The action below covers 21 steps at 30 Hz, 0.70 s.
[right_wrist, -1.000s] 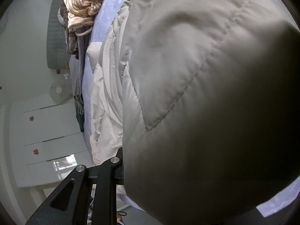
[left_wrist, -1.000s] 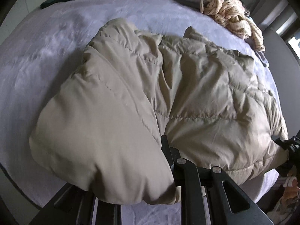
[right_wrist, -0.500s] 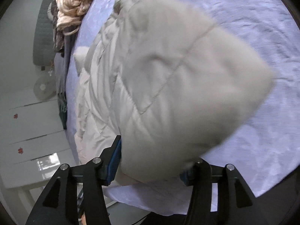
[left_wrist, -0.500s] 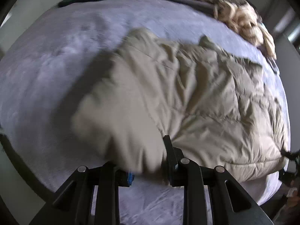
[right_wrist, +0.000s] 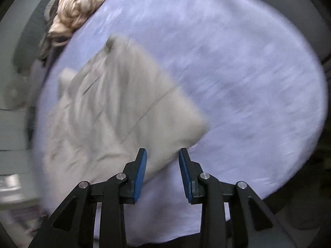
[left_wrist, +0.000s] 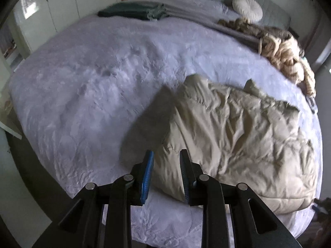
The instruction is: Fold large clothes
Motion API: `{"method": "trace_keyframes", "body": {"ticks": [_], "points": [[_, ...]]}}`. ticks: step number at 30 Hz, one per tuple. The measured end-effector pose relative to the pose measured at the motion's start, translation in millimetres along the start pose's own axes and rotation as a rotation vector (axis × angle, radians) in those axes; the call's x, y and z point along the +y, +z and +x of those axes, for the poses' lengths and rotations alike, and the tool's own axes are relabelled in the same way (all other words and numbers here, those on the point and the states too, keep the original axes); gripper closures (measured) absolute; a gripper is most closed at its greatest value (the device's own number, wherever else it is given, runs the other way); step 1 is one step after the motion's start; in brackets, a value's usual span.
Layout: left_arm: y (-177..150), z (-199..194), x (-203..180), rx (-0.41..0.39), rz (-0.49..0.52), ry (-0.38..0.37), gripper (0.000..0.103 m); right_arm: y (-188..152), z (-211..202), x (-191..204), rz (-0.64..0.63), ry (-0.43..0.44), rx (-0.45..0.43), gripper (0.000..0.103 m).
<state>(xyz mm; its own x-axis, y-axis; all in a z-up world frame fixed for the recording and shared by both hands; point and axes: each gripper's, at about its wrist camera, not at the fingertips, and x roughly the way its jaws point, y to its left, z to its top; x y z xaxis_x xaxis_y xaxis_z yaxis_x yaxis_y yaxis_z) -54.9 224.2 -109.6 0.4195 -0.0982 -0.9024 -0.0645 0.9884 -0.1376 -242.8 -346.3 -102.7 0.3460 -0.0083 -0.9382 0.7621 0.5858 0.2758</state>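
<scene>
Lies folded over on itself near the front right corner of the lavender bed [left_wrist: 86,86], the beige puffer jacket [left_wrist: 238,136], one quilted flap doubled onto the body and the bundle free of both tools. Left gripper [left_wrist: 166,175] above the jacket's near-left edge, jaws spread, nothing pinched. Right gripper [right_wrist: 162,172] above the jacket's [right_wrist: 115,111] near corner, jaws just closing partway yet empty, blue pads bare. Judged as one fold done and let go; likely left are a further fold, some smoothing, and perhaps the striped heap of clothes [left_wrist: 285,57] at the far right edge.
</scene>
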Motion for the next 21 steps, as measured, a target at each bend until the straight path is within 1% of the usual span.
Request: {"method": "trace_keyframes", "body": {"ticks": [1,2,3,4,5,6,8,11,14,17,20,21], "points": [[0.4,10.7,-1.6,0.016,0.015,-0.008,0.075,1.3,-8.8,-4.9,0.011,-0.024,-0.037,0.068],[-2.1,20.6,-5.2,0.037,0.028,-0.007,0.075,4.0,-18.1,-6.9,0.027,-0.014,-0.082,0.068],[-6.2,35.5,-8.5,0.071,0.043,0.011,0.075,5.7,-22.4,-4.2,0.026,0.015,-0.103,0.068],[-10.0,50.7,-9.5,0.106,0.057,0.035,0.075,7.8,-24.0,0.1,0.007,0.041,-0.106,0.068],[-16.0,66.7,-9.6,0.143,0.072,0.059,0.075,9.6,-21.8,9.8,-0.036,0.060,-0.091,0.068],[-21.6,80.3,-9.3,0.174,0.082,0.066,0.075,9.9,-18.1,16.8,-0.064,0.062,-0.079,0.068],[-26.4,91.6,-10.1,0.197,0.098,0.082,0.075,9.2,-1.2,32.8,-0.109,0.041,-0.034,0.068],[-25.1,92.4,-13.2,0.205,0.133,0.096,0.075,8.9,32.2,35.0,-0.101,-0.012,0.020,0.068],[-20.3,88.1,-14.6,0.225,0.141,0.102,0.075,9.1,53.6,18.0,-0.045,-0.014,0.078,0.068],[-14.0,77.4,-15.7,0.221,0.133,0.117,0.075,12.7,47.9,13.1,-0.020,-0.001,0.084,0.068],[-13.4,61.4,-22.2,0.206,0.129,0.094,0.075,14.1,30.4,13.6,-0.038,0.002,0.067,0.067],[-14.7,57.6,-22.8,0.203,0.131,0.092,0.075,13.6,24.3,15.7,-0.048,0.011,0.058,0.065]]}}
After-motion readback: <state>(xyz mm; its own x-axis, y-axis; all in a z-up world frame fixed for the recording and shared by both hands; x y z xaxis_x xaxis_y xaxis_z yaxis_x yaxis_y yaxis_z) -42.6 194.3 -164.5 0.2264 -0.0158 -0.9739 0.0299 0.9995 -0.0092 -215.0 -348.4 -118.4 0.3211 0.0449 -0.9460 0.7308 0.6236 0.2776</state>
